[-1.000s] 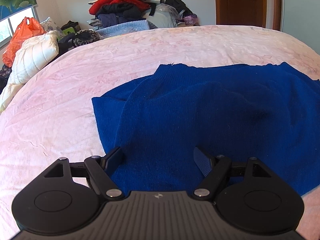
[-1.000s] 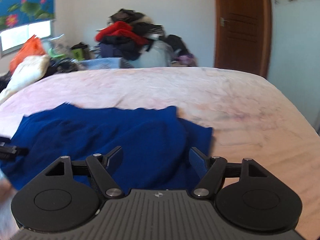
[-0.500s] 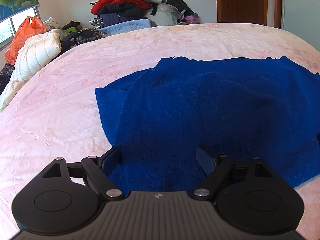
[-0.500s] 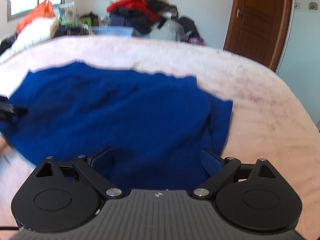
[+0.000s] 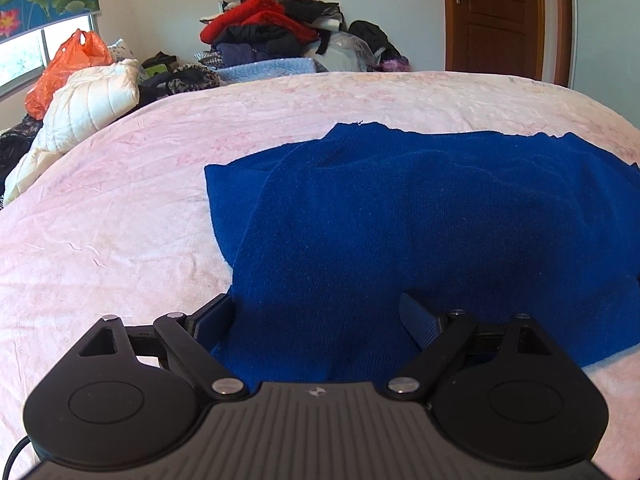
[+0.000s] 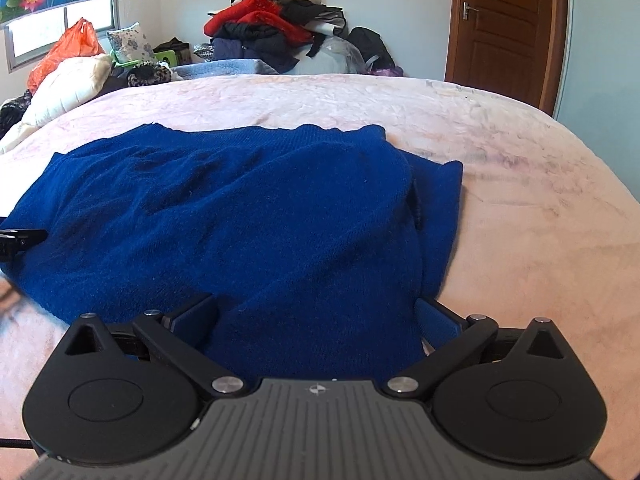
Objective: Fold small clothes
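Hovering both grippers low over the near edge of the blue sweater (image 5: 400, 232), which lies spread across the pink bedspread (image 5: 120, 208).

Left gripper (image 5: 316, 316): jaws opening, wide apart. Sweater fabric sits between the fingers, but the pads aren't pressing on it. My left finger (image 5: 214, 316) sits right at the sweater's left edge, where the knit meets the bedspread; the right finger is over the knit. A folded-in sleeve or flap shows as a lighter panel at the sweater's far left.

Right gripper (image 6: 316, 316): jaws also opening, spread as wide as they look able to go. Fabric between the fingers here too, no clamp on it. My right finger (image 6: 438, 320) is at the sweater's right edge, next to a narrow strip of knit running along that side. The left gripper's tip pokes into the right wrist view at the far left, touching or just above the sweater; can't tell which.

Sweater is rumpled, with the far edge uneven.

Background: pile of clothes (image 6: 276, 28) against the far wall, orange plastic bag (image 5: 64, 68) and white quilted jacket (image 5: 80, 112) at the left by the window, wooden door (image 6: 508, 28) at the right.
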Available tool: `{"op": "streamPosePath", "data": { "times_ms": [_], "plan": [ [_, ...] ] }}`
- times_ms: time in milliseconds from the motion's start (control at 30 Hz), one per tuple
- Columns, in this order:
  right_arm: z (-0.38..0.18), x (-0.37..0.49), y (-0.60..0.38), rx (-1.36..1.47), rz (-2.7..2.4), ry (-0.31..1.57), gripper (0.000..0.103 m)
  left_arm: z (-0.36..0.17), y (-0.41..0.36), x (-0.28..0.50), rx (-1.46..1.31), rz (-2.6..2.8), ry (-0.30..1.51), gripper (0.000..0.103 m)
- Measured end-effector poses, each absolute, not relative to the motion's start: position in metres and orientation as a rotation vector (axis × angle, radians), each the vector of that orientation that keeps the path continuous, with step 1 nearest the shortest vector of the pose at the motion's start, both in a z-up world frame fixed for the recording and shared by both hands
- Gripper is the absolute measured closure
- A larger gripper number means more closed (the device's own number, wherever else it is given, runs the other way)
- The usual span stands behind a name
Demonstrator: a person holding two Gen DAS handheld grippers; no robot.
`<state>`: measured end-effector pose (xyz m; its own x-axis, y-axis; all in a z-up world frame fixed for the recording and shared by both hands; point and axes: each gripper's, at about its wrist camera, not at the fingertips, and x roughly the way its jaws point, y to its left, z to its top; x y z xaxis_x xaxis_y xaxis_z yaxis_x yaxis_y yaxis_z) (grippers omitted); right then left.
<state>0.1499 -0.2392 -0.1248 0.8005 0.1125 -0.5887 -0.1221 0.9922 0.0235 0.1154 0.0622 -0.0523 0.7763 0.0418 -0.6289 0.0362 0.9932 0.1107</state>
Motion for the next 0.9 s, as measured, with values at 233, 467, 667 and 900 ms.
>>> {"op": "streamPosePath", "data": {
  "times_ms": [233, 467, 667, 900],
  "plan": [
    [-0.126, 0.15, -0.241, -0.004, 0.118, 0.622, 0.0, -0.058, 0.068, 0.114, 0.064, 0.046, 0.665, 0.002],
    [-0.127, 0.149, -0.241, -0.001, 0.107, 0.618, 0.0, -0.059, 0.076, 0.113, 0.012, 0.041, 0.669, 0.0],
    [-0.127, 0.15, -0.242, 0.002, 0.105, 0.618, 0.0, -0.06, 0.07, 0.107, 0.05, 0.063, 0.636, 0.0],
    [-0.127, 0.151, -0.242, -0.001, 0.101, 0.621, 0.0, -0.057, 0.061, 0.102, 0.107, 0.1, 0.602, 0.0]
  ]
}}
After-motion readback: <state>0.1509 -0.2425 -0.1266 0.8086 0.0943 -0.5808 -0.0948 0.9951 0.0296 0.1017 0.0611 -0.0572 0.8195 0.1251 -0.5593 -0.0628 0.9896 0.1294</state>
